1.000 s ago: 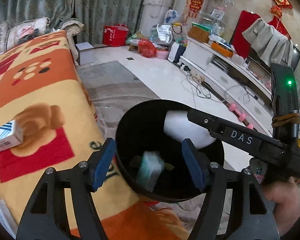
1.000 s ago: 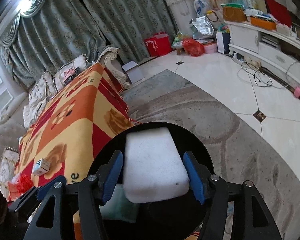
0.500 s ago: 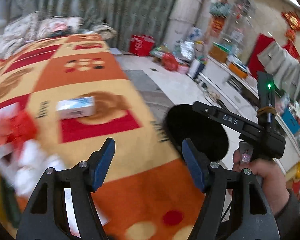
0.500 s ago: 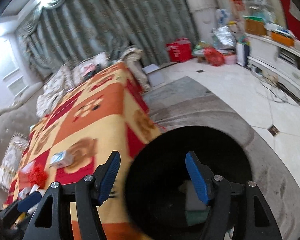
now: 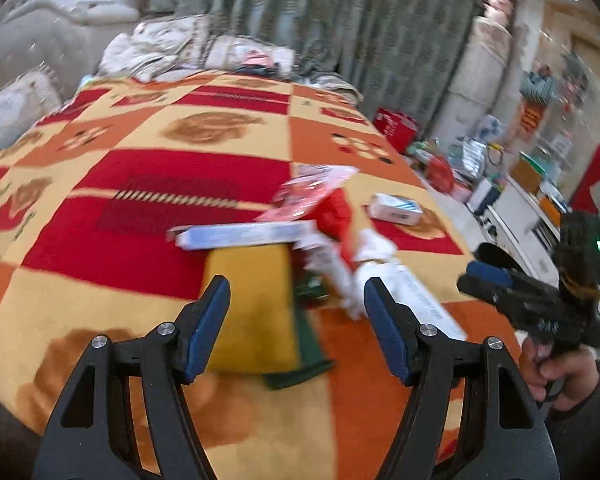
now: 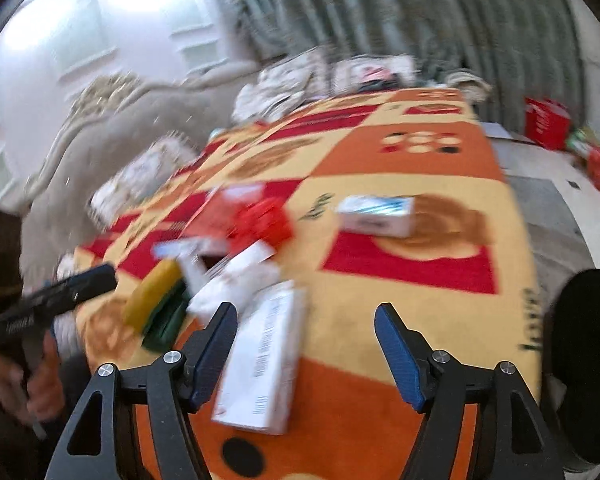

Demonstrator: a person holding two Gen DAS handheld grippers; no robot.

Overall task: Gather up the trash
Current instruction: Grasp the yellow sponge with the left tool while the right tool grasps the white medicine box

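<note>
Trash lies on the orange, red and yellow blanket (image 5: 140, 200). A yellow and green sponge (image 5: 256, 312) lies straight ahead of my open, empty left gripper (image 5: 296, 320). Behind it lie a long white box (image 5: 244, 236), red wrappers (image 5: 332, 208), crumpled white paper (image 5: 340, 264) and a small blue-and-white box (image 5: 396, 210). My right gripper (image 6: 304, 344) is open and empty, just above a flat white labelled package (image 6: 268, 360). The small box (image 6: 376, 216) lies further ahead in that view. The black bin (image 6: 588, 360) shows at the right edge.
A grey sofa (image 6: 100, 140) with cushions stands left of the blanket. Grey curtains (image 5: 300, 12) hang behind. A red bag (image 6: 546, 120) and clutter sit on the floor at the far right. Both views are motion-blurred.
The right gripper let the white foam block drop into the black bin. Both grippers swung left from the bin to face the trash on the blanket.
</note>
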